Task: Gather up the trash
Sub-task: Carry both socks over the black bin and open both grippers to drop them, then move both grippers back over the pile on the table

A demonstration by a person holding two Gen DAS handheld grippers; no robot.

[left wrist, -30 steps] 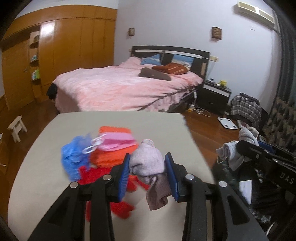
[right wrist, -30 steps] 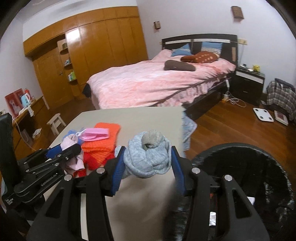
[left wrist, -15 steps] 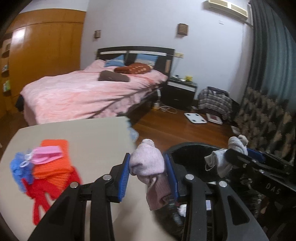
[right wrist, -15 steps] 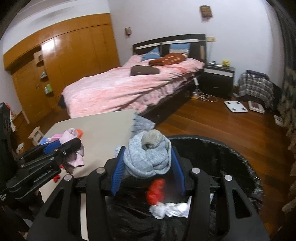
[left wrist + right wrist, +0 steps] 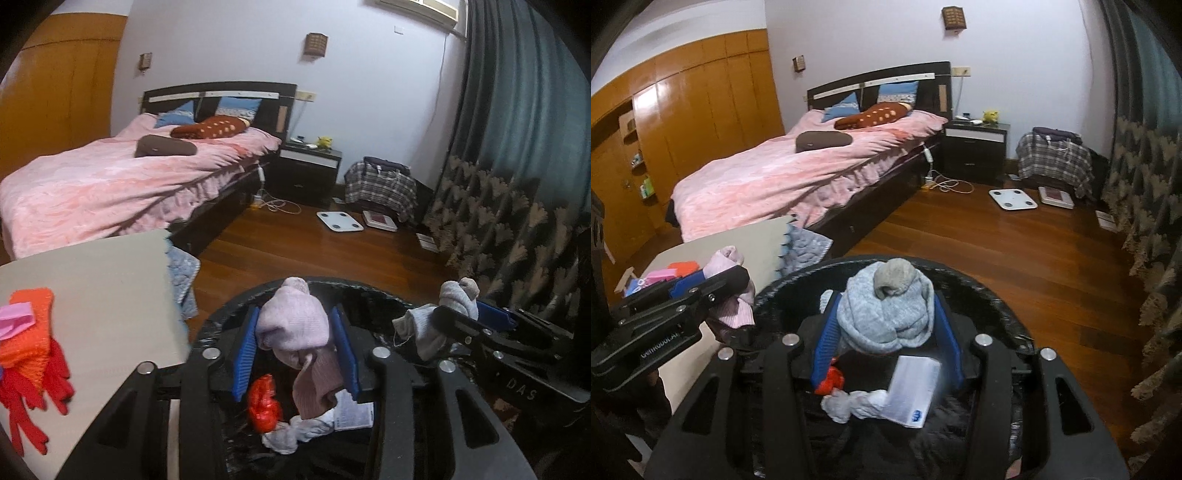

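My left gripper (image 5: pixel 294 314) holds a rolled pink sock bundle (image 5: pixel 291 328) between its blue pads; its jaws are opening, and one loose end hangs down. It hovers over a black trash bin (image 5: pixel 373 290). My right gripper (image 5: pixel 884 299) holds a grey-blue sock bundle (image 5: pixel 886 317) over the same bin (image 5: pixel 982 286), and its jaws are opening too. Inside the bin lie a red wrapper (image 5: pixel 263 402), crumpled white tissue (image 5: pixel 291 434) and a paper leaflet (image 5: pixel 912 391). Each gripper shows in the other's view: the right gripper (image 5: pixel 461 308) and the left gripper (image 5: pixel 713 280).
A beige table (image 5: pixel 92 295) stands left of the bin, with an orange knit cloth (image 5: pixel 29 332), a red glove (image 5: pixel 33 387) and a pink item on it. A blue quilted cloth (image 5: pixel 183 273) hangs off its corner. A pink bed, wood floor and patterned curtain lie beyond.
Both grippers swung right, from over the table to above the bin, carrying their sock bundles. The bin's contents have come into view under them. The left jaws stand slightly wider.
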